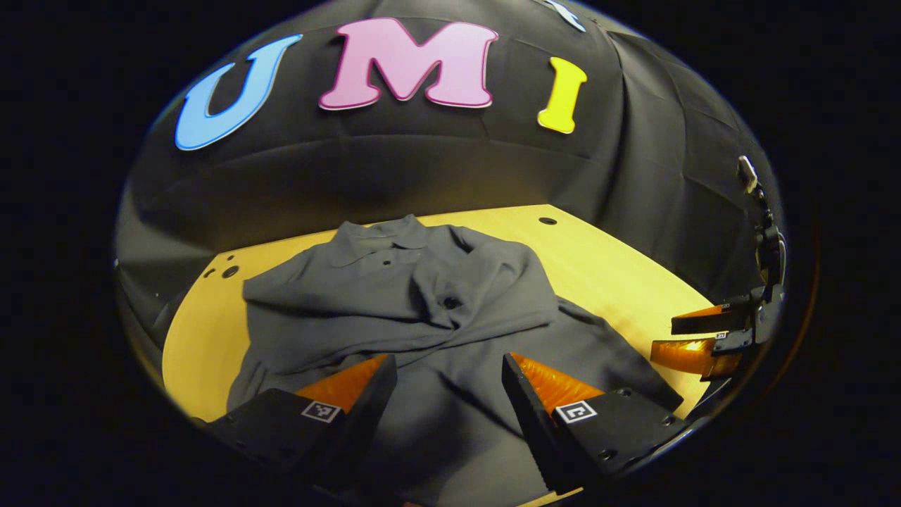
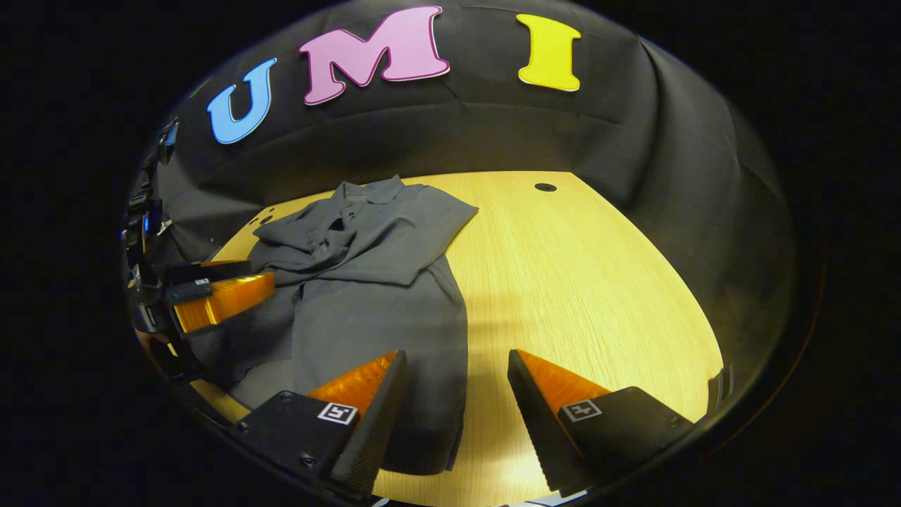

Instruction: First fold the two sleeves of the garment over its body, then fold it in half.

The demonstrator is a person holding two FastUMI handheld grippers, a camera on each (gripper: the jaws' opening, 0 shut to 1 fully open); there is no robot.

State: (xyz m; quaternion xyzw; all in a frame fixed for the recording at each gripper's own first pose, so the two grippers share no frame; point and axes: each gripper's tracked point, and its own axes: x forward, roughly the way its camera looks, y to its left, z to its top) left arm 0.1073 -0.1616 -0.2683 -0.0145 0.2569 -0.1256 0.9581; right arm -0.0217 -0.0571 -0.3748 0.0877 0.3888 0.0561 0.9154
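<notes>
Ahead of both tools, the dark grey collared fabric shirt (image 1: 415, 310) lies on the pale wooden table (image 2: 584, 282), both sleeves seemingly already folded across its chest, though the creases are hard to read. Left tool (image 1: 449, 394) hovers released over the hem; right tool (image 2: 456, 394) hangs released beside that hem's edge. Next, I judge, both must pinch the hem and carry it toward the collar.

Dark grey polo shirt (image 1: 415, 303) flat on table, collar far, both sleeves folded in.
</notes>
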